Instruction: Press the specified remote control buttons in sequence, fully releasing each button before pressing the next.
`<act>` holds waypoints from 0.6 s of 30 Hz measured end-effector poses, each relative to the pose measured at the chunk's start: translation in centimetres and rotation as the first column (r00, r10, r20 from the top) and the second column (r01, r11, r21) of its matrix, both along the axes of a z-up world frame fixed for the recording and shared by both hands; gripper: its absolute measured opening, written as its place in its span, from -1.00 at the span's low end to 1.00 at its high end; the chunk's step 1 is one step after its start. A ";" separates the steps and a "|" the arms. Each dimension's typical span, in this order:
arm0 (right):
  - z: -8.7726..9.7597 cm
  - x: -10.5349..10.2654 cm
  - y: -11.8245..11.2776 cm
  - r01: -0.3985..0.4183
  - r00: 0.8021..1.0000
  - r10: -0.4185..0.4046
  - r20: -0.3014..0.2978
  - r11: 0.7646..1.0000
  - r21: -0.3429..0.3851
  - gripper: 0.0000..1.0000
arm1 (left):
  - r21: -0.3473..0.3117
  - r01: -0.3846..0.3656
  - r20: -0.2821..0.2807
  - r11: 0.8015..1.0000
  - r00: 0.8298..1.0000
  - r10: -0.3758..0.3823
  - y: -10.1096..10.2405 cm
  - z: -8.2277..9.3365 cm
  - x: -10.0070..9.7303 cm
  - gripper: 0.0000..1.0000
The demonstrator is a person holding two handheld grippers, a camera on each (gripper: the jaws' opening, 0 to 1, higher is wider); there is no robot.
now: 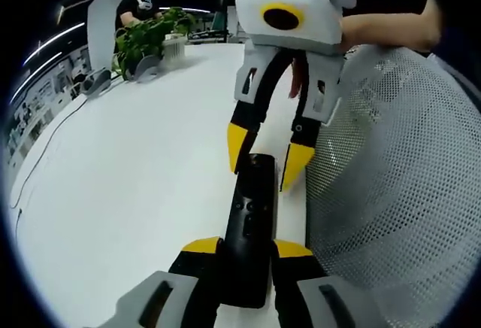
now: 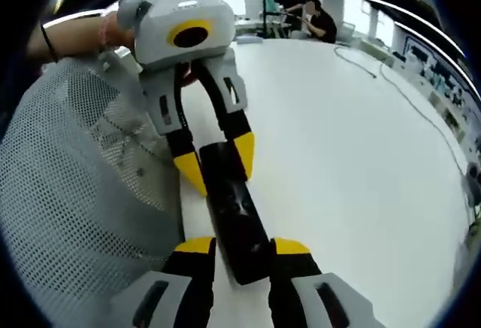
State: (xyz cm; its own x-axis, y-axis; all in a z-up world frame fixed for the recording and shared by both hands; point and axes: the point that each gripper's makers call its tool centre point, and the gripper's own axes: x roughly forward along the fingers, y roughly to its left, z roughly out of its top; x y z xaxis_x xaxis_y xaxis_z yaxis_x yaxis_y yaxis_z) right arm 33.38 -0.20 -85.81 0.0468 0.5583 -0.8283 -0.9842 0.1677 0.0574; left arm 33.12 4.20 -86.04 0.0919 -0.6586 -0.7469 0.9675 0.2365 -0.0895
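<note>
A black remote control (image 1: pixel 250 223) lies lengthwise on the white table (image 1: pixel 135 177), close to its edge. In the left gripper view, my left gripper (image 1: pixel 246 248) is shut on the remote's near end, its yellow-tipped jaws pressed against both sides. My right gripper (image 1: pixel 268 155) comes in from above, facing it, and its jaws clasp the remote's far end. In the right gripper view the remote (image 2: pixel 237 215) runs from my right gripper (image 2: pixel 242 247), shut on the near end, up to the left gripper (image 2: pixel 218 161) at the far end. The buttons are small and hard to read.
A white mesh chair back (image 1: pixel 398 192) (image 2: pixel 75 192) stands right against the table edge beside the remote. A person's arm (image 1: pixel 383 31) holds the right gripper. A potted plant (image 1: pixel 146 38) and a cable (image 1: pixel 45 147) are at the far side, and people sit at the back (image 2: pixel 316 16).
</note>
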 end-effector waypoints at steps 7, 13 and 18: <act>-0.7 0.1 -1.0 -0.002 1.000 0.002 -0.014 0.999 -0.043 -0.53 | -0.002 0.004 0.002 1.000 1.000 -0.004 -0.1 0.1 0.0 -0.49; -1.0 0.0 -1.0 -0.102 0.992 0.107 0.060 0.991 -0.084 -0.55 | -0.005 -0.001 0.000 1.000 1.000 0.001 -0.1 0.0 0.0 -0.49; -0.9 0.0 -0.9 -0.105 0.992 0.110 0.055 0.991 -0.083 -0.56 | -0.025 -0.036 -0.056 0.999 0.998 0.034 -0.2 0.3 -0.1 -0.41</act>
